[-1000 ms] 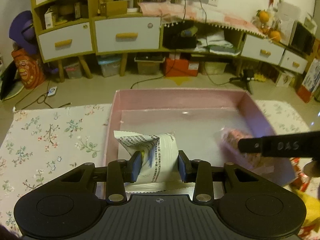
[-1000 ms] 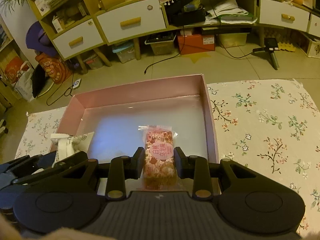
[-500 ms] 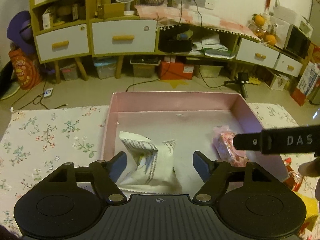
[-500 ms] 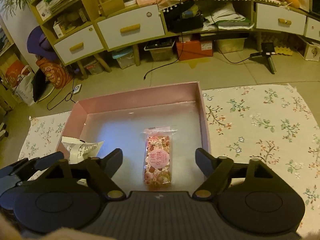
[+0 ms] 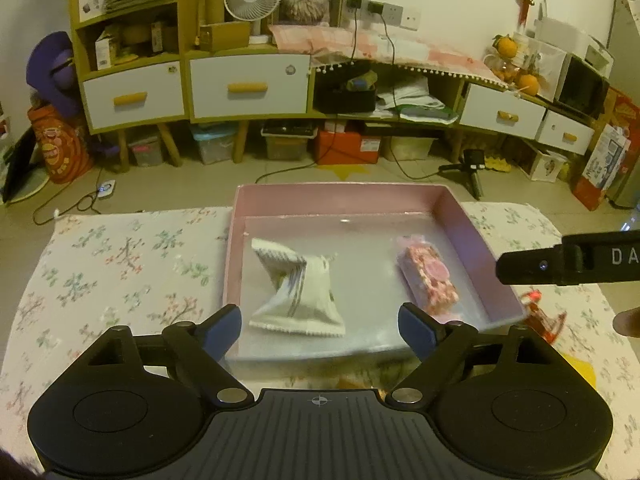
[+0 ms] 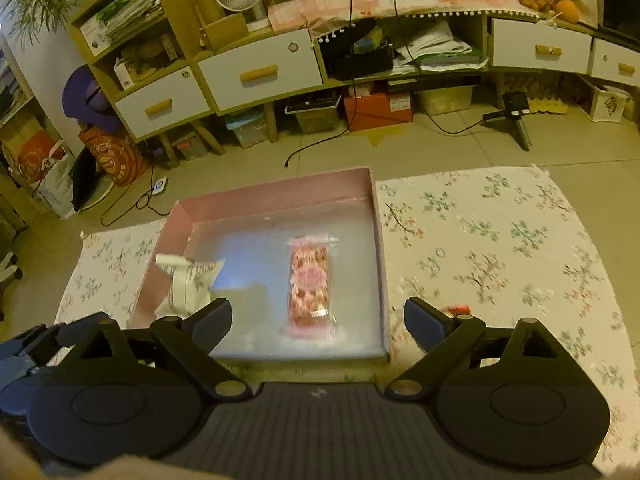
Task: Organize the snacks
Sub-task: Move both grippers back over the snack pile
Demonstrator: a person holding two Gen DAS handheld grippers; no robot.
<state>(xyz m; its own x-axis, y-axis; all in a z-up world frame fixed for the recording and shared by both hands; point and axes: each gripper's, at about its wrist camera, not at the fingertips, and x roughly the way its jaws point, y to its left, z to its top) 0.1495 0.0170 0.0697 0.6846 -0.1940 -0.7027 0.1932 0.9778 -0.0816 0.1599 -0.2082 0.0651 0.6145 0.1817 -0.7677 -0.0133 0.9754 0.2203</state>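
A shallow pink box stands on the floral cloth. Inside it lie a white printed snack packet on the left and a pink patterned snack bar on the right. My left gripper hangs above the box's near edge, jaws still opening, nothing pressed between them. My right gripper hovers over the near end of the pink bar, jaws also opening, free of the bar. The right gripper's black finger shows at the right of the left wrist view.
A red wrapper and a yellow packet lie on the cloth right of the box. Behind stand drawers and shelves, floor cables and a small tripod. A fingertip shows at the right edge.
Both grippers let go: the left released the white packet, the right released the pink bar, and both snacks now lie in the box. Both grippers opened wide, rose and drew back.
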